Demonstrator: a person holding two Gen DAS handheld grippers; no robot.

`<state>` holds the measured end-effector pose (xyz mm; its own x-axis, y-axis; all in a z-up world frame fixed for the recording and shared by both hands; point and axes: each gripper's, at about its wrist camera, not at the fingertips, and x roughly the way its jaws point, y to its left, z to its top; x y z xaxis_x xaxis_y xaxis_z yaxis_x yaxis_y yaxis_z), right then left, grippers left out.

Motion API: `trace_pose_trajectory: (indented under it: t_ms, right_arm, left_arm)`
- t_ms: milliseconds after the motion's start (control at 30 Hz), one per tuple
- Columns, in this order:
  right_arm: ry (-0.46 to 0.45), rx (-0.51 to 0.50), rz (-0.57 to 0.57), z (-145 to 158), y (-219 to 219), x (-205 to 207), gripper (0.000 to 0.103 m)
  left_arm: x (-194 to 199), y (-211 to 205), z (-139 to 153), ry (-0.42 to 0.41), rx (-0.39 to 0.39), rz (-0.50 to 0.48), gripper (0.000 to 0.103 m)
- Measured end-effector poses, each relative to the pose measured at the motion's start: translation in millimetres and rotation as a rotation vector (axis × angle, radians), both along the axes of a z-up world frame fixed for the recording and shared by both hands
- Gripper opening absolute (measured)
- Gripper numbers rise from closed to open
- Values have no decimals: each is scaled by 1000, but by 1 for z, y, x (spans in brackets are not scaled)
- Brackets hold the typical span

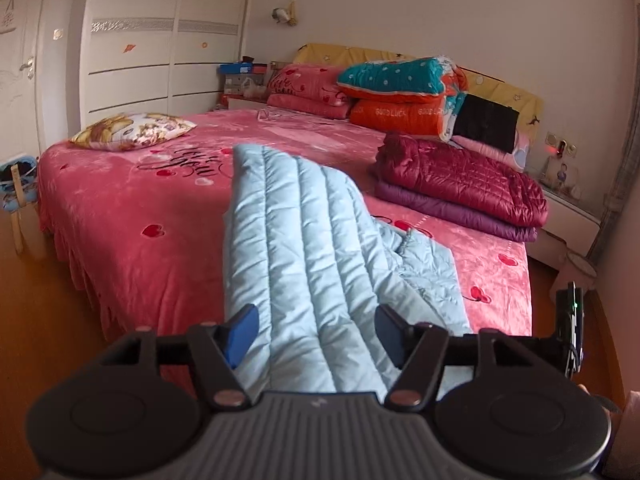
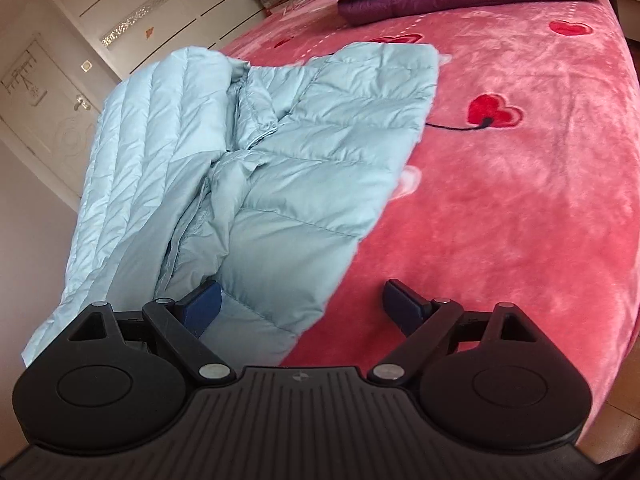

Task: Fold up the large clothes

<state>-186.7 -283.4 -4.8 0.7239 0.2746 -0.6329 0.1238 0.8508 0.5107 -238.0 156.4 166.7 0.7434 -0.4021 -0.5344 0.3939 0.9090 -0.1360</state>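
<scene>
bed (image 1: 120, 216): pink heart cover | jacket (image 1: 296, 240): pale blue, quilted, part-folded on bed's near edge | stack (image 1: 460, 184): folded maroon and purple coats, far side | left gripper (image 1: 316, 332): jaws wide, jacket between, unpinched | right gripper (image 2: 302, 306): jaws wide, over jacket's edge

There is one light blue jacket (image 1: 304, 240), two folded coats (image 1: 460, 184), one pillow (image 1: 132, 132) and one bed (image 1: 132, 216).

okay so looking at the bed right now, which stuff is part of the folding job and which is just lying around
Part of the job:
light blue puffer jacket
left gripper, open
right gripper, open

Just lying about:
folded maroon and purple jackets
cartoon pillow
stacked quilts
</scene>
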Motion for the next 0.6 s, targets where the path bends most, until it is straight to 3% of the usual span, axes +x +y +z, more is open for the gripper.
trace_pose_trajectory:
  t_ms: [200,300,333,400,500,600]
  right_arm:
    - [-20,18,-12,0,18,18,103]
    - [-26,113,-66,-6,11,22,99]
    - [-22,141,-83,-7,9,23,94]
    - [-8,172,-93,-7,6,25,52]
    - [12,74,-82,4,12,26,40]
    - [-24,-117,-54,28,24,25,24]
  left_arm:
    - [11,9,-15,44,-7,50,65]
    - [14,12,-20,61,-11,65,69]
    - [15,13,-22,65,-12,69,69]
    - [17,14,-26,73,-8,76,74]
    - [20,13,-31,93,1,78,76]
    - [23,14,-35,105,7,77,78]
